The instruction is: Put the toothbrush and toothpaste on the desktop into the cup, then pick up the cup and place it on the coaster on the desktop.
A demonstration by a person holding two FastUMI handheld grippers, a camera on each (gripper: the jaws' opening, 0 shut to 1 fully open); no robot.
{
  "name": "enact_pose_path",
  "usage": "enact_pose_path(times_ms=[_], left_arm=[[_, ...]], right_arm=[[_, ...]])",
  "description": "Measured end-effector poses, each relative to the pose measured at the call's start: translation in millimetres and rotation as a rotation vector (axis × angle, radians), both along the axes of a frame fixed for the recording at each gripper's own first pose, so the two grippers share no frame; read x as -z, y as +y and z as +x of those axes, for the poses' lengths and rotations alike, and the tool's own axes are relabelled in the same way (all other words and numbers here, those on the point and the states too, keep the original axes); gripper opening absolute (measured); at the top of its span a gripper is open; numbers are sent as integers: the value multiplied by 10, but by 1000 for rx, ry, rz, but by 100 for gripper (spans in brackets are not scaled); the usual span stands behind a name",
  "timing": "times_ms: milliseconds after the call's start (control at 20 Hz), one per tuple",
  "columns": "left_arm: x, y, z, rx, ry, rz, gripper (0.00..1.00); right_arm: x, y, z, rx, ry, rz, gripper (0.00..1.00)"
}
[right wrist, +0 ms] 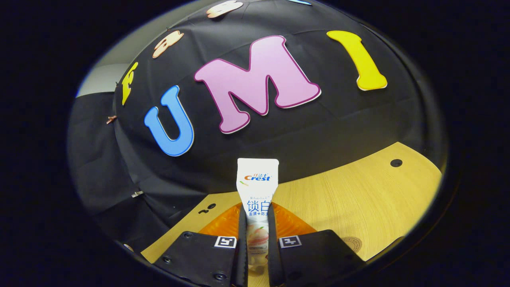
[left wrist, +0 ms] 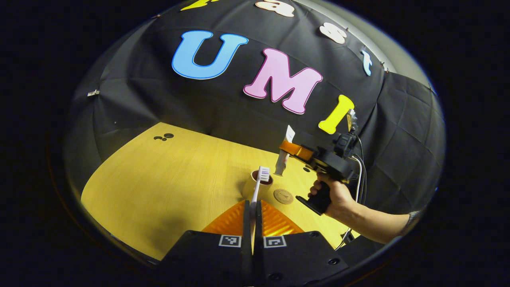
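My left tool (left wrist: pixel 252 209) was squeezed tight on the toothbrush (left wrist: pixel 259 184). The brush stood up between the fingers, and its white bristles were in front of the cup (left wrist: pixel 255 185). The cup sat on the yellow wooden surface (left wrist: pixel 167 187), with the round coaster (left wrist: pixel 283 196) just beside it. My right tool (right wrist: pixel 257 239) was squeezed on the toothpaste (right wrist: pixel 257 187), and the tube stood up tall. In the left gripper view, my hand (left wrist: pixel 338 197) held that right tool up in the air, above and past the cup.
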State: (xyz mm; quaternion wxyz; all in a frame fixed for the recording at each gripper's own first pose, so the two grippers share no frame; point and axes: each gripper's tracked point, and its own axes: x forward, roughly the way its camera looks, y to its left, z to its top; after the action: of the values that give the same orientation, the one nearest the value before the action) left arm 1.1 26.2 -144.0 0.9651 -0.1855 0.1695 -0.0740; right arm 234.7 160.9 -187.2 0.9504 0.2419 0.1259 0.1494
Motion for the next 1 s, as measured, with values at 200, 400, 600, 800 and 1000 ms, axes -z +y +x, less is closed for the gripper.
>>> enact_pose_path(times_ms=[200, 400, 600, 800, 1000], left_arm=[[78, 50, -93, -5, 12, 17, 6], [110, 18, -95, -9, 24, 8, 6], [109, -2, -54, -9, 28, 10, 6], [61, -25, 32, -9, 22, 19, 6], [30, -57, 73, -10, 19, 23, 6]], right_arm=[[416, 144, 107, -21, 49, -78, 24], [560, 206, 104, -48, 53, -125, 24], [639, 251, 34, -85, 61, -159, 28], [711, 286, -92, -129, 76, -199, 30], [741, 295, -238, -147, 92, -234, 51]])
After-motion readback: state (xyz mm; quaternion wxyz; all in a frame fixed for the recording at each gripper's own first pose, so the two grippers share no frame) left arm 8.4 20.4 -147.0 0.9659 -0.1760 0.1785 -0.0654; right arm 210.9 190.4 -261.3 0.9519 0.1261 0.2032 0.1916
